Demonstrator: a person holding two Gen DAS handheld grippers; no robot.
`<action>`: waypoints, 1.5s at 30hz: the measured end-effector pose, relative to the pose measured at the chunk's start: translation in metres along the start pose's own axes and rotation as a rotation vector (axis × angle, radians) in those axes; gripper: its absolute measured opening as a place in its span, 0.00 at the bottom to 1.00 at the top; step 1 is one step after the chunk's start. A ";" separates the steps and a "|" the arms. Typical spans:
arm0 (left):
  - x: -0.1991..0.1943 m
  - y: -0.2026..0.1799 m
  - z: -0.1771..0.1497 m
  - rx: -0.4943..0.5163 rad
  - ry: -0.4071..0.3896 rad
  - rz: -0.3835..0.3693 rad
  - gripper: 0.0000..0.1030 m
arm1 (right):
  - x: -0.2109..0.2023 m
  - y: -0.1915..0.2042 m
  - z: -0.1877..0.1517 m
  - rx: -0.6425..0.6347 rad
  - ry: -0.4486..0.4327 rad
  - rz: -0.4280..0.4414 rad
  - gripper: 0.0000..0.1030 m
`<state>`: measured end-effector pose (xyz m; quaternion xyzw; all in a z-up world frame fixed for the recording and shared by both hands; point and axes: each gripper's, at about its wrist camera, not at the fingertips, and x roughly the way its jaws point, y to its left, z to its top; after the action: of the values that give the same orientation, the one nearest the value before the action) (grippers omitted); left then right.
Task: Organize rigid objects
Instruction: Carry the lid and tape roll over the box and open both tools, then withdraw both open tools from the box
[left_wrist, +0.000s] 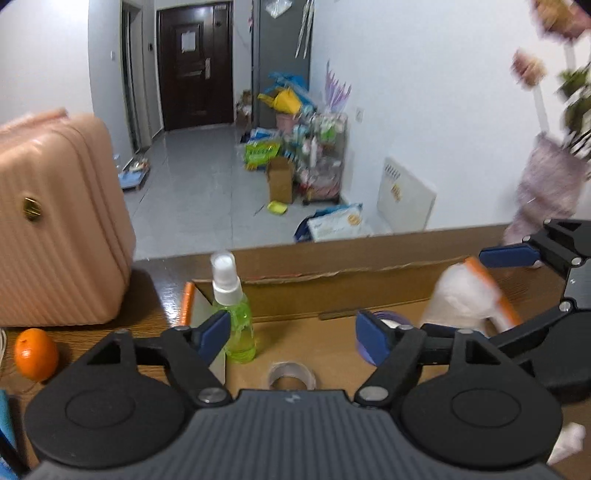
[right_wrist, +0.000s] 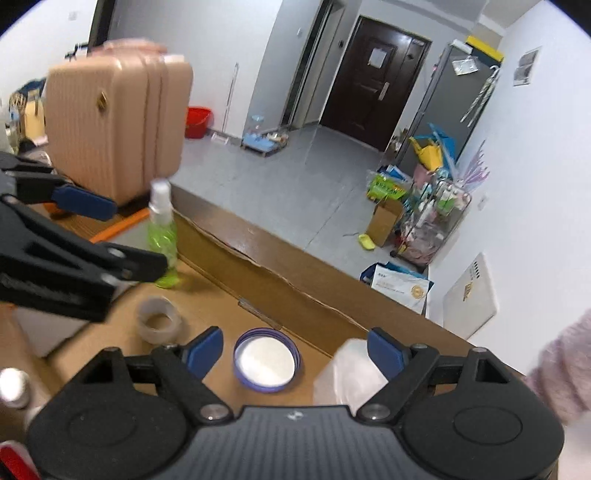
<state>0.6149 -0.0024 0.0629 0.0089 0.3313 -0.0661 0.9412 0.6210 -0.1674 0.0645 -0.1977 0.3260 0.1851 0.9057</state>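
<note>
Cardboard (left_wrist: 325, 332) covers the desk. Left view: left tongs (left_wrist: 293, 334) open, empty; bottle (left_wrist: 236, 314) beside one finger, tape (left_wrist: 291, 374) between. Right view: right tongs (right_wrist: 295, 350) open over lid (right_wrist: 266, 359), white box (right_wrist: 351, 373) against one finger. Judgement: sorting barely begun; everything lies loose.

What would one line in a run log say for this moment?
left gripper: open, empty | right gripper: open, empty | in cardboard box: green spray bottle upright, clear tape roll, purple-rimmed lid
</note>
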 end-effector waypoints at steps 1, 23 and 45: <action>-0.018 0.001 -0.002 -0.003 -0.017 -0.013 0.81 | -0.015 -0.001 -0.002 0.016 -0.011 0.003 0.85; -0.283 0.030 -0.247 -0.060 -0.188 -0.145 0.99 | -0.264 0.115 -0.211 0.282 -0.342 0.031 0.97; -0.315 -0.022 -0.330 0.048 -0.209 0.006 0.96 | -0.280 0.167 -0.317 0.386 -0.360 0.002 0.91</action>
<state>0.1637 0.0326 0.0025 0.0253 0.2296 -0.0718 0.9703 0.1784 -0.2348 -0.0138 0.0153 0.1891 0.1527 0.9699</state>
